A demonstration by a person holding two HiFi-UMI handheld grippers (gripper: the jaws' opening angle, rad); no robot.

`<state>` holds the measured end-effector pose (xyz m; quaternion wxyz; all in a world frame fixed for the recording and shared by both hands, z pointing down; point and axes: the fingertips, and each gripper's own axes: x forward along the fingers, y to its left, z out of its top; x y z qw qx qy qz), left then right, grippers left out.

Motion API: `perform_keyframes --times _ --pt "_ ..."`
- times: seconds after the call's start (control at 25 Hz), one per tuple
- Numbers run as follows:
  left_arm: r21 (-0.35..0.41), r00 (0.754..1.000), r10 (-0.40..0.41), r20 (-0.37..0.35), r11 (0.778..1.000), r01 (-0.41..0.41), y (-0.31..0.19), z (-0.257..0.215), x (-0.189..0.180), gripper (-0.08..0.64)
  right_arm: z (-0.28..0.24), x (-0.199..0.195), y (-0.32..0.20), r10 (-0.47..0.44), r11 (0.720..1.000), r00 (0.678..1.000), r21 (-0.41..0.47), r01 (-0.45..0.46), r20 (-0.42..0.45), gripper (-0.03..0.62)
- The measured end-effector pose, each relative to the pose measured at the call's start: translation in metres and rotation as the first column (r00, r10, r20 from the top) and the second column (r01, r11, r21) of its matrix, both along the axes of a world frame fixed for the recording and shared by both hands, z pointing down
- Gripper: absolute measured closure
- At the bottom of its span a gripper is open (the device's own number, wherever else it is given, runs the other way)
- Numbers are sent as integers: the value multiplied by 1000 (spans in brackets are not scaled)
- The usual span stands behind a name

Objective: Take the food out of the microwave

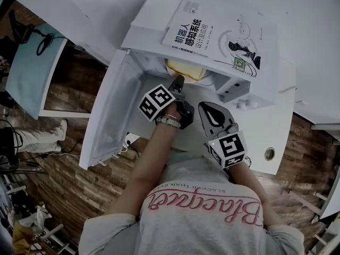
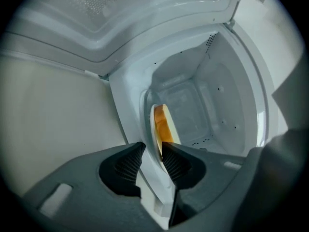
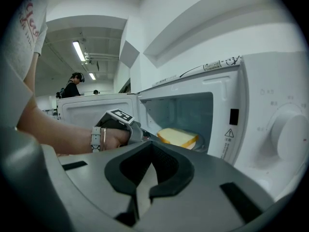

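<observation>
A slice of yellow bread (image 1: 186,68) lies on a white plate (image 3: 201,142) inside the open white microwave (image 1: 149,20). My left gripper (image 1: 178,82) reaches into the cavity. In the left gripper view it (image 2: 150,159) is open, with one jaw on each side of the plate's rim (image 2: 156,129), and the bread (image 2: 164,127) sits just beyond. The right gripper view shows the bread (image 3: 177,137) and the left gripper (image 3: 143,136) at the microwave's mouth. My right gripper (image 1: 205,108) hangs in front of the microwave, shut and holding nothing.
The microwave door (image 1: 109,116) stands swung open to the left. A book (image 1: 212,33) lies on top of the microwave. The control knob (image 3: 289,137) is on the right of the front. A desk (image 1: 32,73) stands at far left, and a person (image 3: 72,87) is in the background.
</observation>
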<state>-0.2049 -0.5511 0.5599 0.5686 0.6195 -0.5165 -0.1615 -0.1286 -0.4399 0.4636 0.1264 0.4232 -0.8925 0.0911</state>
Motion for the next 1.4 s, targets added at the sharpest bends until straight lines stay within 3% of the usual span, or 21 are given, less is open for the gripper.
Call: perform_keyframes --times 0.12,0.24,0.48,0.6,0.76,1.12,1.4 --pt "-36 999 -4 -35 999 2 1 -1 0 443 1 0 0 0 1000 1000 -1 0 -8 583" --pt "-51 996 2 -91 999 -7 2 -4 1 512 2 1 0 3 1000 1000 -3 -3 -15 583" --pt "-71 981 -26 -195 997 12 2 -4 -3 529 1 2 5 5 1000 1000 10 -5 -30 583" --pt "-42 969 -44 -245 999 34 2 -9 -5 538 -2 3 8 11 1000 999 16 -10 -31 583" --pt "12 976 -6 -215 1000 9 5 -21 -1 543 -4 4 12 15 1000 999 23 -15 -32 581" --pt "20 969 -10 -247 1000 16 33 -24 4 543 -12 5 29 -2 999 1000 45 3 -30 583" --pt "51 966 -23 -258 998 37 60 -39 7 543 -36 12 53 -33 994 998 102 27 62 583"
